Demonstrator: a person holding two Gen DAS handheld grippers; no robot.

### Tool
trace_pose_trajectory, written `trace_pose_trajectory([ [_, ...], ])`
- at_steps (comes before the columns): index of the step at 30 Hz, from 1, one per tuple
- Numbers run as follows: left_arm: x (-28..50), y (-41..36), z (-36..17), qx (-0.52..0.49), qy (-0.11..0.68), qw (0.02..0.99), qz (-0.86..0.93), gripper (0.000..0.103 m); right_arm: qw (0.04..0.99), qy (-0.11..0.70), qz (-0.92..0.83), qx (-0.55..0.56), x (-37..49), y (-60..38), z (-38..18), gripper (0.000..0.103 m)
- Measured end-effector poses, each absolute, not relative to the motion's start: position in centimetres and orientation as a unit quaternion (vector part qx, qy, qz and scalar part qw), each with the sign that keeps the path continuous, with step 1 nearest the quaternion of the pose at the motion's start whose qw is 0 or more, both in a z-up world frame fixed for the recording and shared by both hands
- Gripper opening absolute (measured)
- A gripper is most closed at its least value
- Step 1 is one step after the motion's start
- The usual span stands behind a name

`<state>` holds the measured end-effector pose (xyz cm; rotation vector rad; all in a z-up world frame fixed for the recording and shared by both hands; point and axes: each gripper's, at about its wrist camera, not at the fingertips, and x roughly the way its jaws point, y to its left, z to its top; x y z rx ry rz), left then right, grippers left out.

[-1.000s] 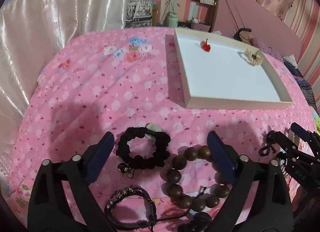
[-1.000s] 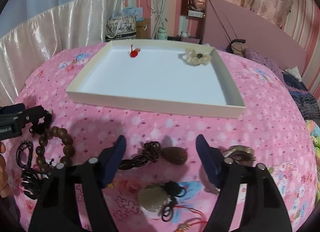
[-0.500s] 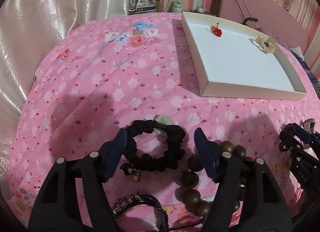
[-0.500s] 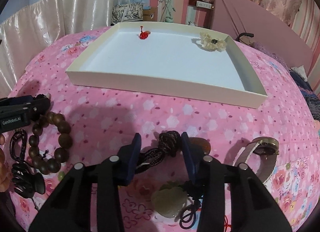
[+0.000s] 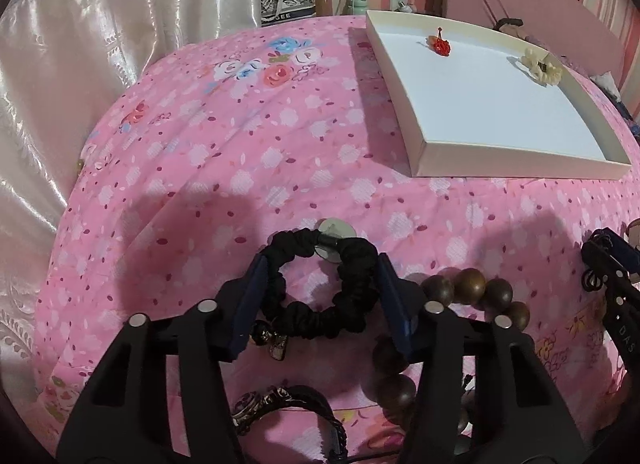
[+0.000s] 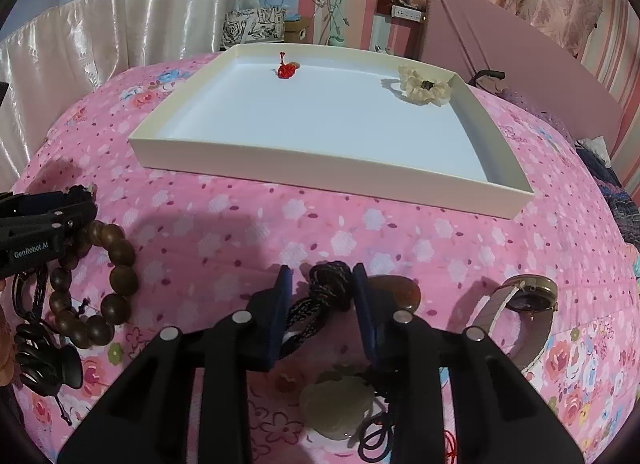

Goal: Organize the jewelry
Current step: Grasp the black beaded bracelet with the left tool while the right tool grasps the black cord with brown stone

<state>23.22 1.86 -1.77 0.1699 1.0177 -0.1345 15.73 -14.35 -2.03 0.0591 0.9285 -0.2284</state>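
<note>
Visibly closing: left claw (image 5: 320,296) pads touching black fabric scrunchie (image 5: 320,288); right claw (image 6: 322,304) pads pinching dark braided cord knot (image 6: 330,290). Cream tray (image 6: 320,168) at twelve o'clock; strap watch (image 6: 528,300) only in right view.

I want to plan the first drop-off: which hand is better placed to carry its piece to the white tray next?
Probably right. Its fingers already pinch the braided cord, and the tray lies straight ahead. The left gripper, jaws just closing, brackets the black scrunchie; its tray lies further right.
</note>
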Motion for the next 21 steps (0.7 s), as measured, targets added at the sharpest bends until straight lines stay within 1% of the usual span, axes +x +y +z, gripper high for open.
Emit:
trace_pose_trajectory([
  [1,23.27,1.96,-1.75,0.080,0.486,0.868,-0.062,0.045,0.888,0.446,-0.110,0.028,15.71,-14.34,-2.03,0.029],
  [2,23.36,2.12,-1.72,0.079,0.486,0.869,-0.056,0.042,0.888,0.446,-0.111,0.029,15.70,-14.36,-2.01,0.028],
  [4,23.41,2.35,-1.68,0.078,0.485,0.870,-0.049,0.031,0.888,0.445,-0.110,0.032,15.61,-14.51,-2.03,0.026],
  [5,23.37,2.50,-1.66,0.076,0.485,0.870,-0.049,0.028,0.888,0.445,-0.109,0.034,15.59,-14.56,-2.03,0.026],
  [6,23.39,2.54,-1.62,0.074,0.485,0.870,-0.050,0.022,0.888,0.445,-0.109,0.033,15.58,-14.61,-2.04,0.026],
  [7,23.39,2.54,-1.63,0.070,0.487,0.869,-0.056,0.013,0.888,0.445,-0.110,0.033,15.58,-14.60,-2.05,0.026],
  [10,23.46,2.26,-2.07,0.060,0.499,0.861,-0.074,0.011,0.888,0.444,-0.112,0.029,15.59,-14.58,-2.05,0.025],
  [13,23.22,1.80,-2.06,0.073,0.494,0.864,-0.070,0.010,0.889,0.443,-0.115,0.027,15.64,-14.78,-2.01,0.023],
  [16,23.27,1.96,-1.99,0.065,0.495,0.863,-0.073,0.010,0.890,0.441,-0.115,0.031,15.64,-14.93,-1.96,0.020],
  [21,23.23,2.18,-1.85,0.057,0.493,0.865,-0.076,0.009,0.890,0.439,-0.112,0.039,15.72,-15.19,-1.91,0.018],
])
